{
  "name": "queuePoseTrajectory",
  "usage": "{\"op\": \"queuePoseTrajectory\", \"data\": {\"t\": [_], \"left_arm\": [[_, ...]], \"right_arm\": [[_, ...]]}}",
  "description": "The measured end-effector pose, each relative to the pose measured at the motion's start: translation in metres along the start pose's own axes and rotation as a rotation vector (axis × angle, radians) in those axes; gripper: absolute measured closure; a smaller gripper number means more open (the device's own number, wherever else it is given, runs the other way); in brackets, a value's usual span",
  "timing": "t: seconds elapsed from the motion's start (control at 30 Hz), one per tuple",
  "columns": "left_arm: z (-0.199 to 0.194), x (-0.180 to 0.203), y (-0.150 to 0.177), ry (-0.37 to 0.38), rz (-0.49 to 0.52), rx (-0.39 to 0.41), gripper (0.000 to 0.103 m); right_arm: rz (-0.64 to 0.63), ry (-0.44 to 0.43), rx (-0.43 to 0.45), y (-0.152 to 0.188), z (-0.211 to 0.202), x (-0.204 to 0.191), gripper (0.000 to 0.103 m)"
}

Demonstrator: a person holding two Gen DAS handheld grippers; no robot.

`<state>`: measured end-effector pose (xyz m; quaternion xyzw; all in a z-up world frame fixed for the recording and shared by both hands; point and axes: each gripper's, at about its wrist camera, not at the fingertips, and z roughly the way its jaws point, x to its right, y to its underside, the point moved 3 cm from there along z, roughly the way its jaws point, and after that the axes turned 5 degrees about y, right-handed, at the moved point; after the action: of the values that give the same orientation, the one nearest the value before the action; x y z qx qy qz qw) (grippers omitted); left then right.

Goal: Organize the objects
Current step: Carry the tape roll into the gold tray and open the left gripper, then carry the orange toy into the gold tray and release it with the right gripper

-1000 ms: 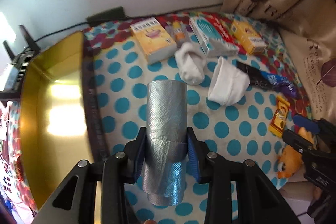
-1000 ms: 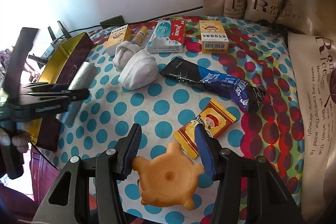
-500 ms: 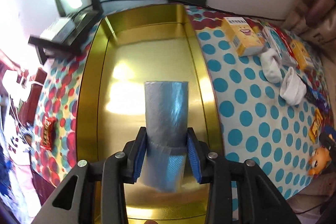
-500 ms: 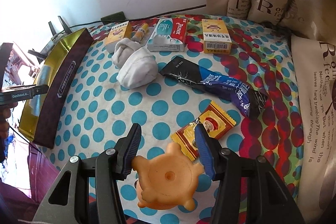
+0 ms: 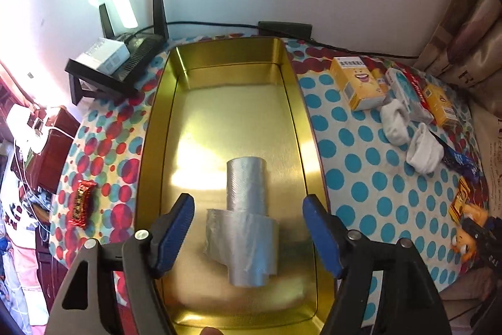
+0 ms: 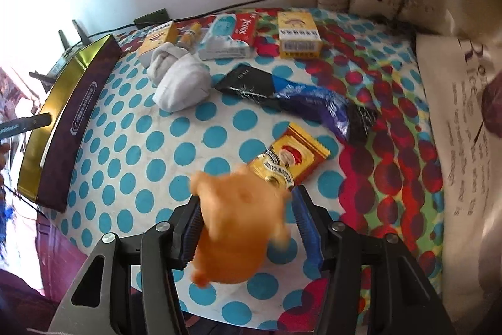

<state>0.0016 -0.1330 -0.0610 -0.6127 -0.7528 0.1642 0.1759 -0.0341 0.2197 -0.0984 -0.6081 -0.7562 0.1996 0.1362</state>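
Observation:
A silver roll of plastic bags (image 5: 244, 225) lies on the floor of the gold tray (image 5: 301, 121), loose layer unwound at its near end. My left gripper (image 5: 248, 203) hovers over it with jaws opening wide; both blue pads stand clear of the roll. In the right wrist view an orange rubber toy (image 6: 238, 234), blurred and tipped, fills the gap of my right gripper (image 6: 246, 203). Those jaws are opening slightly, with the pads still against the toy's sides. The tray (image 6: 78, 121) sits at the table's left edge, with one left finger showing above it.
On the dotted cloth lie two rolled white socks (image 6: 182, 90), a blue-black wrapper (image 6: 301, 105), a gold sachet (image 6: 291, 159), and several small boxes (image 6: 298, 33) along the wall. A router (image 5: 125, 62) and a red candy (image 5: 81, 203) sit left of the tray. Cushions (image 6: 455, 115) border the right.
The left gripper carried the roll from above the cloth to over the tray, then let go; the roll now lies in the tray. The right jaws widened a little and the toy tipped.

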Motion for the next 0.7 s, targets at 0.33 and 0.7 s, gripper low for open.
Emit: {"op": "queuePoseTrajectory", "data": {"t": [0.33, 0.7], "left_arm": [[-0.020, -0.008, 0.019, 0.000, -0.022, 0.002, 0.029], [-0.080, -0.075, 0.037, -0.007, -0.175, 0.114, 0.018]], "right_arm": [[-0.091, -0.005, -0.035, -0.005, 0.007, -0.035, 0.072], [-0.217, -0.417, 0.055, -0.069, -0.028, -0.190, 0.072]]}}
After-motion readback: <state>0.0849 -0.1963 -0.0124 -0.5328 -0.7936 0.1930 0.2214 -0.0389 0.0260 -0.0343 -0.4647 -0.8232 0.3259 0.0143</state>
